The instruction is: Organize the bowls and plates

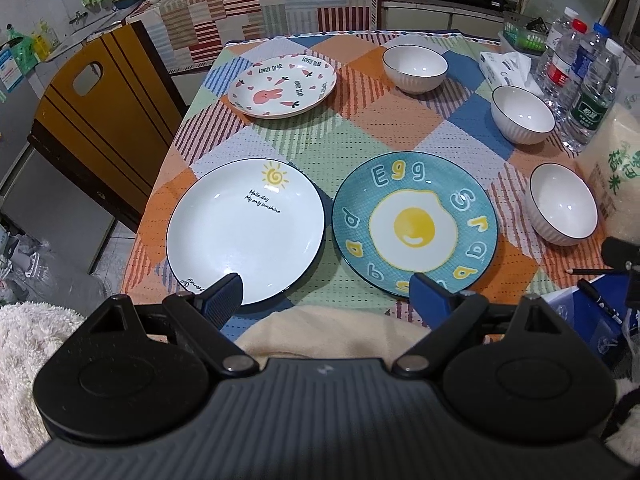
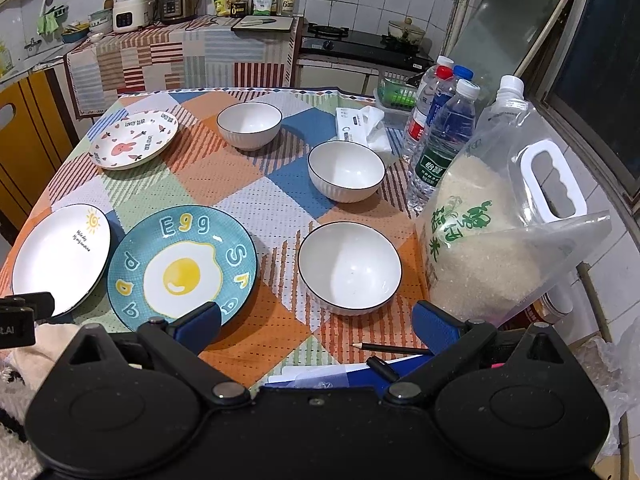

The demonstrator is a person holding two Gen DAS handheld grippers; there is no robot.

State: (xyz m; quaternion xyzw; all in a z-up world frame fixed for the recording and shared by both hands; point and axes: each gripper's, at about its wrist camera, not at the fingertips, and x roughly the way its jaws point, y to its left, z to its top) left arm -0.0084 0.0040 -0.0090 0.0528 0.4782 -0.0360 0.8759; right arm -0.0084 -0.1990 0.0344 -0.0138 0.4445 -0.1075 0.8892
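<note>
Three plates lie on the checked tablecloth: a white sun plate (image 1: 245,232) (image 2: 60,254), a teal egg plate (image 1: 415,225) (image 2: 182,270) and a rabbit plate (image 1: 282,86) (image 2: 133,139) at the far left. Three white bowls stand apart: near (image 1: 563,203) (image 2: 349,267), middle (image 1: 522,114) (image 2: 346,171), far (image 1: 414,68) (image 2: 249,125). My left gripper (image 1: 326,294) is open and empty at the near edge, between the sun and egg plates. My right gripper (image 2: 318,324) is open and empty, in front of the near bowl.
A clear jug of rice (image 2: 496,240) and several water bottles (image 2: 444,136) stand along the right edge, with a tissue pack (image 2: 362,126) behind. A pencil (image 2: 390,348) and blue box (image 2: 340,374) lie at the near right. A wooden chair (image 1: 96,120) stands left.
</note>
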